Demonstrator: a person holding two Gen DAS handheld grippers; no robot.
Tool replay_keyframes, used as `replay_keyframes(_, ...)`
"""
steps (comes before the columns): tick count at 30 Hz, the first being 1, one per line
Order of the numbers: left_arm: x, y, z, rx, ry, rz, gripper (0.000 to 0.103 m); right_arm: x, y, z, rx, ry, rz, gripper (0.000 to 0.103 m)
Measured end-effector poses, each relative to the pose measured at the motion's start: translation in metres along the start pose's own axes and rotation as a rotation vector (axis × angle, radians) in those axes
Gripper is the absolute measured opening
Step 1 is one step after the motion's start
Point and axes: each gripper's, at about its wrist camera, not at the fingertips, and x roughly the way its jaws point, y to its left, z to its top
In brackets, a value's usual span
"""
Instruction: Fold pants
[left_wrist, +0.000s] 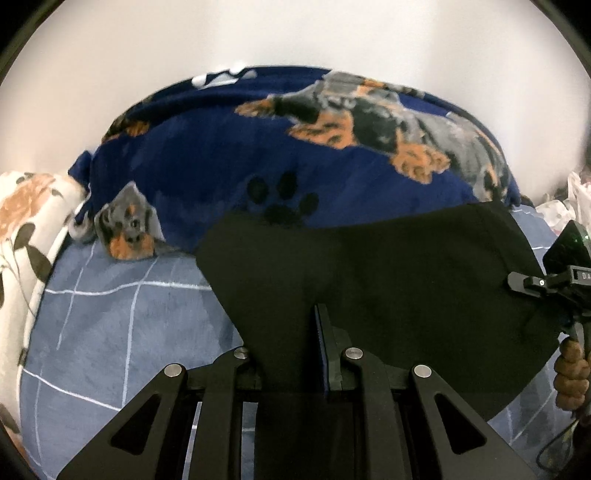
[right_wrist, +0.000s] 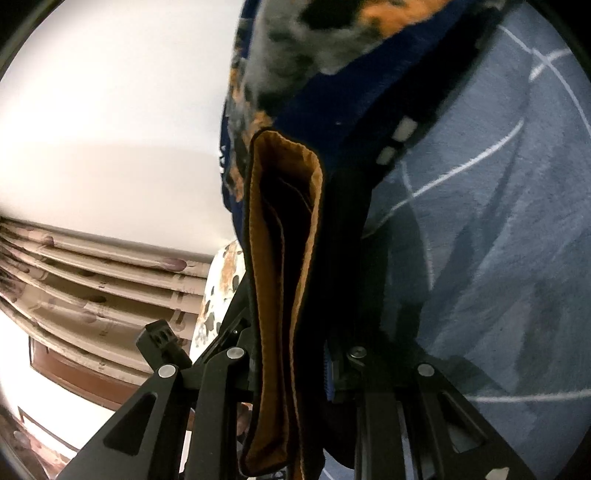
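Left wrist view: left gripper (left_wrist: 295, 347) clamped on black pants (left_wrist: 388, 266), spread above the blue grid bedsheet (left_wrist: 110, 332), dog-print blanket (left_wrist: 221, 147) behind. Right wrist view alone shows the tan lining (right_wrist: 266, 295); right gripper (right_wrist: 295, 369) pinches that edge.

Both views are bent hard by the fisheye, with a dark rim curving round every corner. The wall (left_wrist: 295, 33) beyond the left jaws is blown out to a pale glare. The black pants (left_wrist: 388, 266) between those jaws are swallowed in darkness, no detail kept. Past the right jaws the blanket (right_wrist: 295, 44) is smeared and soft, and shadow is cast across the bedsheet (right_wrist: 498, 258).
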Motion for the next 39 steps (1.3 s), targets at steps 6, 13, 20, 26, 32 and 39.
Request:
replay_keyframes(6,0.012,0.008,-0.013,-0.022,0.01,0.004,0.021,0.001,-0.012,0.003,-0.019,0.003,-0.058,0.02)
replay_keyframes(13,0.023,0.023,-0.031,-0.095,0.014,0.011,0.039,0.007,-0.002,0.003,-0.141,0.011,-0.2,0.021)
replay_keyframes(20,0.025,0.03,-0.041,-0.13,-0.012,0.042,0.058,0.017,0.019,-0.004,-0.335,-0.011,-0.389,0.025)
replay_keyframes(26,0.03,0.047,-0.046,-0.228,0.005,0.032,0.077,0.019,0.024,-0.01,-0.397,-0.047,-0.438,0.028)
replay_keyframes(32,0.028,0.04,-0.048,-0.202,-0.015,0.074,0.078,0.022,0.025,-0.016,-0.42,-0.072,-0.458,0.03)
replay_keyframes(39,0.026,0.033,-0.046,-0.18,-0.029,0.111,0.078,0.027,0.035,-0.022,-0.481,-0.119,-0.545,0.039)
